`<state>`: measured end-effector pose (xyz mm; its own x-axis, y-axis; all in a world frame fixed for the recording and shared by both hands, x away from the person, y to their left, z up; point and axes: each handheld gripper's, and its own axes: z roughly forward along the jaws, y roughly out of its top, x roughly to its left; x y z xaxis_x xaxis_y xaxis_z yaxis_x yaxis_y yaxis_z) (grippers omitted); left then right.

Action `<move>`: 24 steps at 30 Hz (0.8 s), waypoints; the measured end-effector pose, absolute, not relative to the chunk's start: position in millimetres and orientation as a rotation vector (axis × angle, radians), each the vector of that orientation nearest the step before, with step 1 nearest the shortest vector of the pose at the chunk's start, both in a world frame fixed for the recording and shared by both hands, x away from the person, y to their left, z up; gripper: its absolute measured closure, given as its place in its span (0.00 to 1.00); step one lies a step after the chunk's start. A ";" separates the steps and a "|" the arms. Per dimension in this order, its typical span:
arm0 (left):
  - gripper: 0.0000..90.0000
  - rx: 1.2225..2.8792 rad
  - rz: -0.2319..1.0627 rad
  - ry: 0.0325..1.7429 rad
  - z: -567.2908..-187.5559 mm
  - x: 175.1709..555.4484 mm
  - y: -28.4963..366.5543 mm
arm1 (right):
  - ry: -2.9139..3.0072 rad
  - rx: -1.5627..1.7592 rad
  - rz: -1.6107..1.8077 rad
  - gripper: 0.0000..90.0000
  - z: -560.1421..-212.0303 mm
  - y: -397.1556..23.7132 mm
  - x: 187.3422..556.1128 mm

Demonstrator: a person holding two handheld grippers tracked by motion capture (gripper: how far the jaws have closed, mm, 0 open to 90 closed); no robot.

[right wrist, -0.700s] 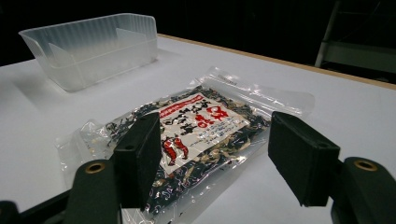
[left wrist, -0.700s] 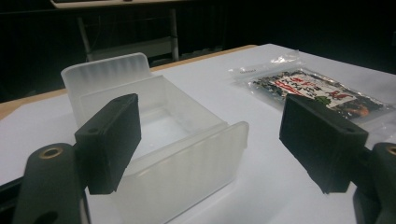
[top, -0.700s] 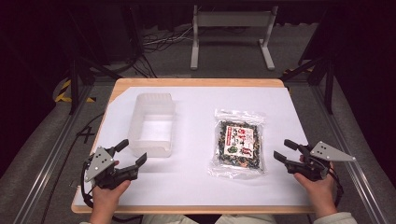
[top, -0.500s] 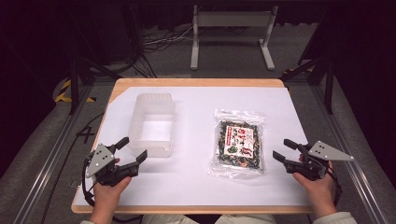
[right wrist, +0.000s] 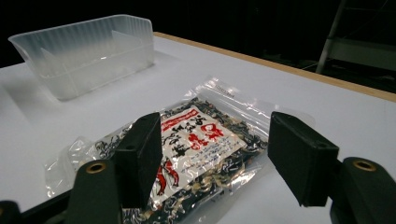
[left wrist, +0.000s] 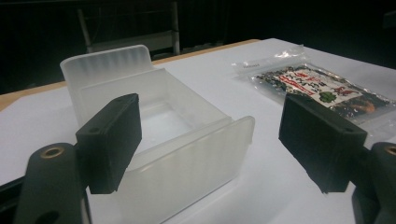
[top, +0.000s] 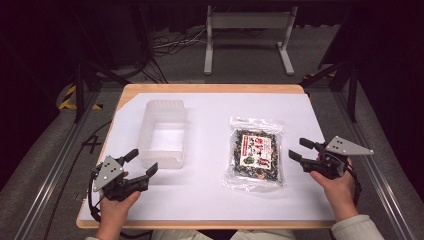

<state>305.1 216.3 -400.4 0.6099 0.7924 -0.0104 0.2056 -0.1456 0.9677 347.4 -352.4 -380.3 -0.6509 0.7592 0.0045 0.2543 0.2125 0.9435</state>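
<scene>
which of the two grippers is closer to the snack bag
The right gripper: its open jaws point at the snack bag from just beside its edge. The left gripper sits by the clear plastic tub, across the table.

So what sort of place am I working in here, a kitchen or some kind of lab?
Most likely a lab or recording rig, not a kitchen: a table under a white sheet, framed by metal rails, with loose cables on a grey floor in a dark room.

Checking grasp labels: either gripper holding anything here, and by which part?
Nothing held. Left gripper open near the plastic container; right gripper open beside the snack packet.
</scene>
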 end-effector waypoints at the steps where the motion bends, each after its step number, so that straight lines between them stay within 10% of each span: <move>1: 0.24 1.683 0.632 0.829 -400.3 305.0 215.9 | 2.028 0.935 1.444 0.39 -378.2 -350.7 351.8; 24: 0.25 1.709 0.628 0.800 -401.2 303.8 214.5 | 2.006 1.009 1.388 0.35 -358.4 -339.2 429.0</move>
<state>303.8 214.5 -401.2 0.6325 0.7745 0.0134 0.1974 -0.1779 0.9640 429.0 -339.2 -358.4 -0.6027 0.7979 0.0116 0.2921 0.2071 0.9337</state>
